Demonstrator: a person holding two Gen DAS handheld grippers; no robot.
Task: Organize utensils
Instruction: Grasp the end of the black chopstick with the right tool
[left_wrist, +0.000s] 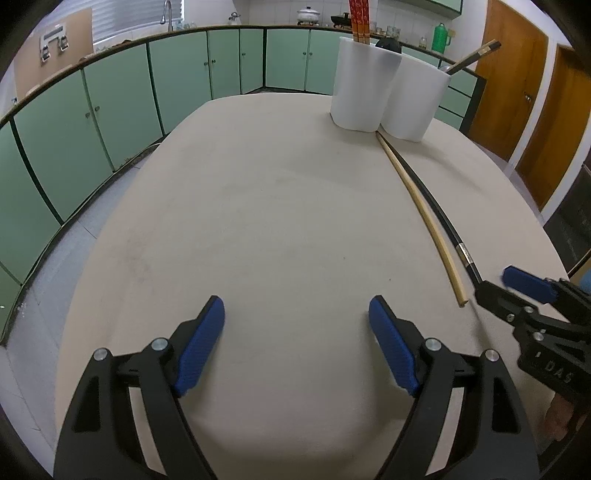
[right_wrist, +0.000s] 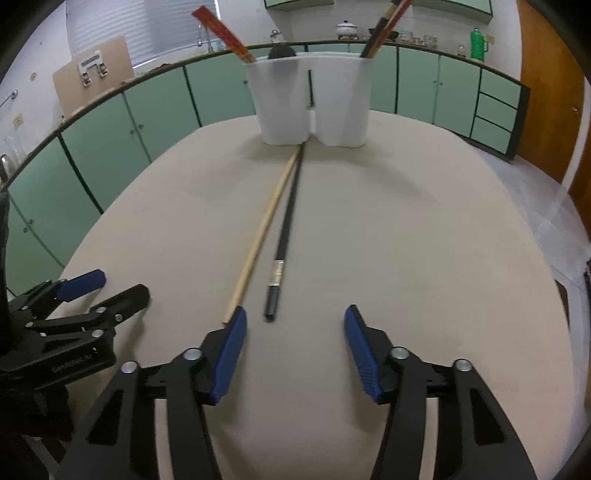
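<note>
Green cabinet doors (left_wrist: 110, 122) curve behind the beige worktop (left_wrist: 280, 206) where I am steering two tools from afar. At left, my left hand-held gripper (left_wrist: 296, 347) hovers over bare worktop, its blue pads (left_wrist: 201, 347) spread wide with nothing between them. Moving right, a pale wooden chopstick (right_wrist: 258, 236) and a black chopstick (right_wrist: 288, 225) lie side by side, their far tips meeting at the foot of the white utensil holder (right_wrist: 314, 107) and their near ends fanning slightly apart. My right hand-held gripper (right_wrist: 295, 354) sits at those near ends, jaws parted and pressing on nothing; the black chopstick's blurred end points into the gap between the pads, while the wooden one ends just at the left pad's tip. Behind, the white holder's two compartments stand upright, red chopsticks (right_wrist: 221, 33) leaning out of the left one and dark chopsticks (right_wrist: 384, 29) out of the right.
</note>
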